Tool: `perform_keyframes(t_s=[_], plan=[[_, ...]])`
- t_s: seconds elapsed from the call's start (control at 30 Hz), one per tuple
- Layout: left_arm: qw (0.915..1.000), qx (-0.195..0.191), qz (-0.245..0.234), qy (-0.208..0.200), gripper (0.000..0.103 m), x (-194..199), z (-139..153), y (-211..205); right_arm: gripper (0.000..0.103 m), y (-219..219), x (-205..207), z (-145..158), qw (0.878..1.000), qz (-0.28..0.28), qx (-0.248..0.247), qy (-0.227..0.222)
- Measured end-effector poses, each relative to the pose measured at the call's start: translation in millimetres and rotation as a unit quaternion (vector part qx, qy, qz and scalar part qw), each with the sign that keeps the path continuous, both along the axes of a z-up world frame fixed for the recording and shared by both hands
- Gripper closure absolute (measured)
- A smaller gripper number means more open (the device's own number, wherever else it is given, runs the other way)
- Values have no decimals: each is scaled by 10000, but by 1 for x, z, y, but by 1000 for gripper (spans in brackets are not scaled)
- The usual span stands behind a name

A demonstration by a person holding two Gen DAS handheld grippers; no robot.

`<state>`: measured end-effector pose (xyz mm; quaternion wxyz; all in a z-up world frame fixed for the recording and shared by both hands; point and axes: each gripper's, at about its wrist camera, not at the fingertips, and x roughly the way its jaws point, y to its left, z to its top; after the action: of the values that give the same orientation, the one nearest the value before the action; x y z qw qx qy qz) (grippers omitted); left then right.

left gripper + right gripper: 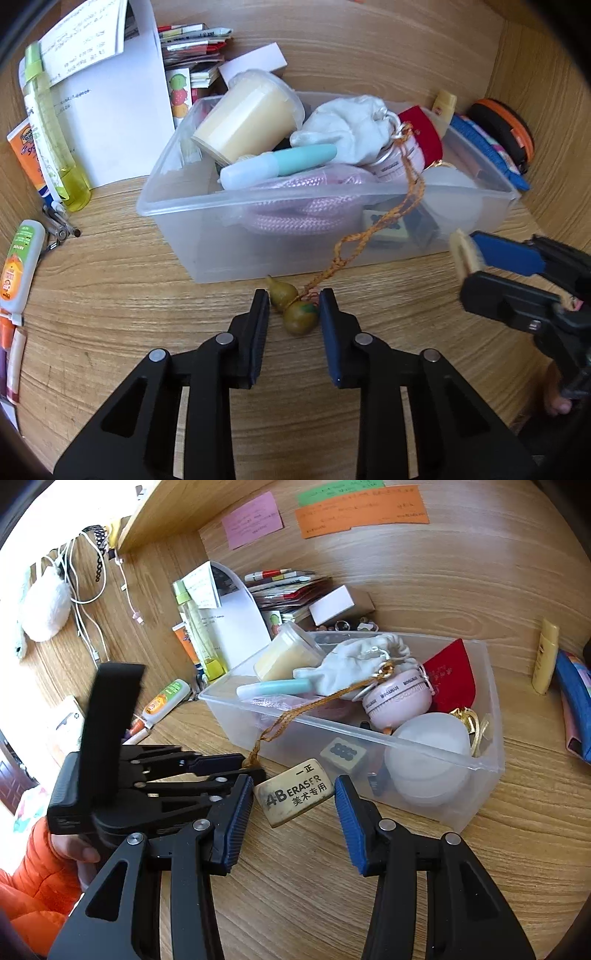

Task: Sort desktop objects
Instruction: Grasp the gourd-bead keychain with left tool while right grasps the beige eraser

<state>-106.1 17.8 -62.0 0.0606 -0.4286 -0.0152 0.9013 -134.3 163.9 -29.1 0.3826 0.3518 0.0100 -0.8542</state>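
A clear plastic bin [258,243] full of small items stands on the wooden desk. A small green-brown gourd charm [293,312] lies on the desk before the bin, its orange cord [373,229] running up into the bin. My left gripper [294,301] is open, its fingers on either side of the gourd. My right gripper [294,788] is shut on a beige 4B eraser [295,792], held above the desk in front of the bin [443,760]. In the left wrist view the eraser [461,254] shows at the right, in the right gripper's fingers.
The bin holds a yellow cup [247,118], white pouch [347,125], teal tube [280,164], pink rope [306,214] and a pink round case [397,698]. Papers, a green bottle [51,129] and tubes crowd the left. A blue pouch [487,147] and orange case lie at the right.
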Motion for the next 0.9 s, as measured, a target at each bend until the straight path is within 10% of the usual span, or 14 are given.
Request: perform_keyframes(t_s=[0.9], plan=[[9997, 240, -53, -39, 78, 15, 0, -14, 60, 1, -2, -3, 9999, -72, -3, -101]])
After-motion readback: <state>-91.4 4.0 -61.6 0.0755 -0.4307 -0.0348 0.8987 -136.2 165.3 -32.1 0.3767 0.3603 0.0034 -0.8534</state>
